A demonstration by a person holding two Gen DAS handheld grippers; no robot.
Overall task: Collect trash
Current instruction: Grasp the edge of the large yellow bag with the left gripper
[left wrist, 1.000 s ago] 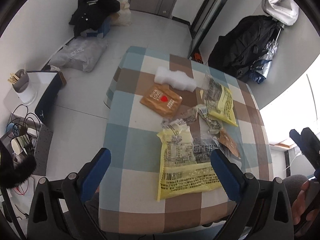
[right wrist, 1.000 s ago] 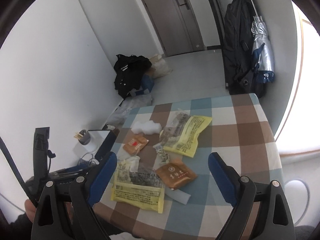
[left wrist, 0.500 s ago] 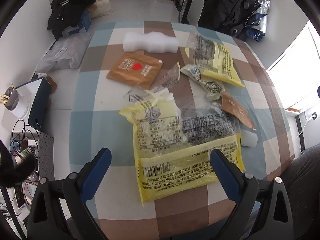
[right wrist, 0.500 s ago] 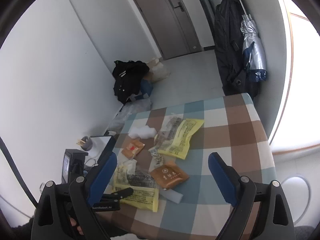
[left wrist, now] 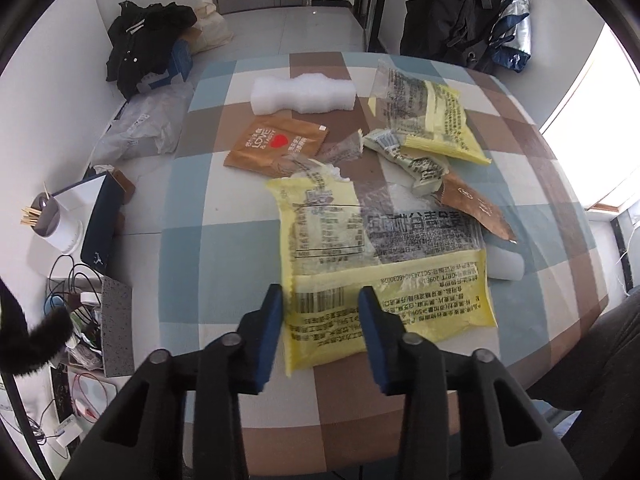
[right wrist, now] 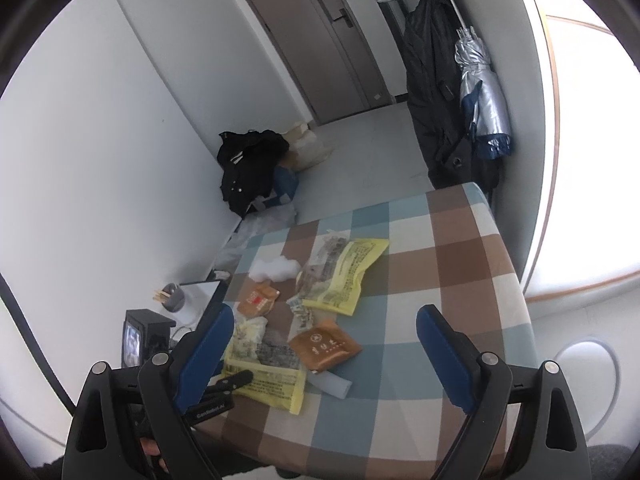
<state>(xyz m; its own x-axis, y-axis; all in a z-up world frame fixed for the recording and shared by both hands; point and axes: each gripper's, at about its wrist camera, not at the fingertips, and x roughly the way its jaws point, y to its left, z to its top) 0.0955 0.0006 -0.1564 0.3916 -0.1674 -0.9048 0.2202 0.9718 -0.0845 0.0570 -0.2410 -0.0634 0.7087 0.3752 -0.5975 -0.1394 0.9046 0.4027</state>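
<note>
Checked blue, brown and white cloth [left wrist: 224, 240] covers the table in front of me. Nearest, my left gripper [left wrist: 320, 304] has just been closing over the near edge of the large yellow-and-clear plastic wrapper [left wrist: 384, 256]; a gap shows beside each pad, so I count it unclenched. My right gripper [right wrist: 324, 320] hangs wide apart, grasping nothing. A white translucent piece [left wrist: 504, 264] pokes out from under the wrapper, mostly hidden. Beyond lie a brown sachet [left wrist: 476, 210], crumpled clear scraps [left wrist: 340, 152], a brown packet with a red heart [left wrist: 276, 144], a second yellow wrapper [left wrist: 436, 120] and white foam [left wrist: 304, 94]. Farthest, dark coats hang, cut off.
</note>
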